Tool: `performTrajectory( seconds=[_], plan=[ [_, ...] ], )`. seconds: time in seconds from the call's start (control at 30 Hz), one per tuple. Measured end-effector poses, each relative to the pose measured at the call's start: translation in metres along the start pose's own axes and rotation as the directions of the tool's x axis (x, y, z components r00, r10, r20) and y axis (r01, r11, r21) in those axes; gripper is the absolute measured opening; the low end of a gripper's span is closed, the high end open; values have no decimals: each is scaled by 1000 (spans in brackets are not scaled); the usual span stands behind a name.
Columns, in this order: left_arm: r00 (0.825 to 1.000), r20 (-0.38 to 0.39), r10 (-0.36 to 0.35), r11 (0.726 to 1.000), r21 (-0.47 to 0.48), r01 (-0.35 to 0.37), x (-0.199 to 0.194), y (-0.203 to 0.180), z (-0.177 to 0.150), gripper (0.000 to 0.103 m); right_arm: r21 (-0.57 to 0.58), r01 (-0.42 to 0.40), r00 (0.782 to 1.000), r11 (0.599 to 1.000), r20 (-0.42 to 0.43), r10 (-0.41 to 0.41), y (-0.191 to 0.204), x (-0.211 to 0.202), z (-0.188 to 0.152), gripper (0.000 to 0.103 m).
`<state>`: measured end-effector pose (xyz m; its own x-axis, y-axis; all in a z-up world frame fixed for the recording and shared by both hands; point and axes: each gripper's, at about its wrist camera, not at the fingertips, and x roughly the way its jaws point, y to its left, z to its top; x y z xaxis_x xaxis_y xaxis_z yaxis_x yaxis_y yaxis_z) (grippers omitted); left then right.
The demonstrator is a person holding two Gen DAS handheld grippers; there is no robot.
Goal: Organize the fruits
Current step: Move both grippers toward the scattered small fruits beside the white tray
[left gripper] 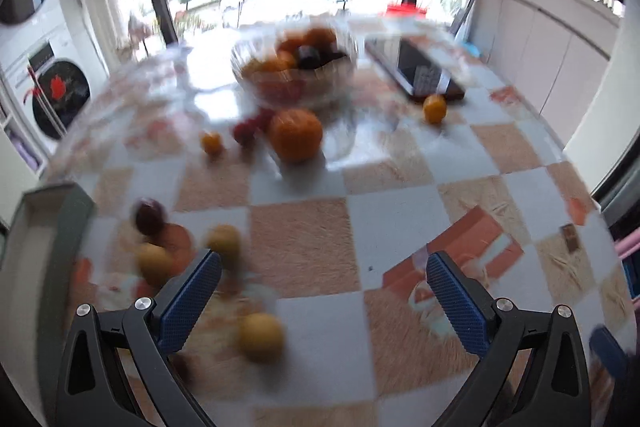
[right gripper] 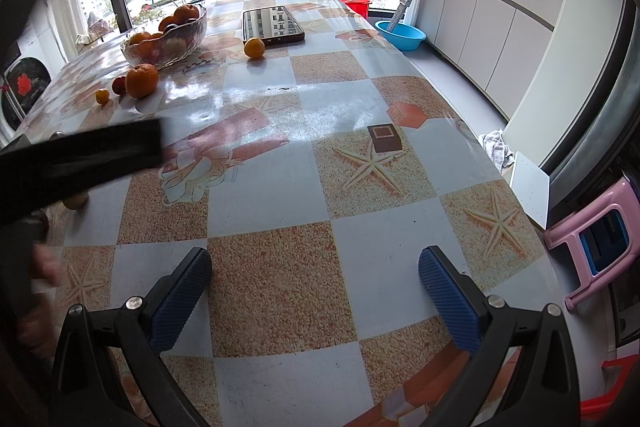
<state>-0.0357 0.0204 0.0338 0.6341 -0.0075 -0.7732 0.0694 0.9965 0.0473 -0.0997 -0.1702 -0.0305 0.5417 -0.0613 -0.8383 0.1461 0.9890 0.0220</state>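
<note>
A glass bowl (left gripper: 294, 67) of oranges and dark fruit stands at the table's far side, also in the right wrist view (right gripper: 168, 35). Loose fruit lies on the checkered tablecloth: a big orange (left gripper: 295, 134), a small orange (left gripper: 435, 108), a red fruit (left gripper: 245, 131), a tiny orange (left gripper: 212, 143). Near my left gripper (left gripper: 322, 301), which is open and empty, lie yellow fruits (left gripper: 261, 337) (left gripper: 154, 263) (left gripper: 224, 241) and a dark plum (left gripper: 149, 215). My right gripper (right gripper: 314, 291) is open and empty over bare cloth. The left wrist view is motion-blurred.
A dark tray (right gripper: 272, 23) lies behind the small orange (right gripper: 254, 47). A grey box (left gripper: 36, 247) stands at the left edge. The left gripper's blurred body (right gripper: 80, 159) crosses the right wrist view. A pink stool (right gripper: 596, 239) and blue basin (right gripper: 400, 34) are on the floor, right.
</note>
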Motion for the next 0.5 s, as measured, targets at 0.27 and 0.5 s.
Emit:
performTrajectory(
  seconds=[0.27,0.5],
  plan=[
    [998,62,-12,1000,17,11,-56,73,-41,103,0,0,1000,1000,0,0,0,0,0,103],
    [998,-53,15,1000,-25,-16,-44,115,-89,103,-1,1,1000,1000,-1,-1,0,0,0,103]
  ],
)
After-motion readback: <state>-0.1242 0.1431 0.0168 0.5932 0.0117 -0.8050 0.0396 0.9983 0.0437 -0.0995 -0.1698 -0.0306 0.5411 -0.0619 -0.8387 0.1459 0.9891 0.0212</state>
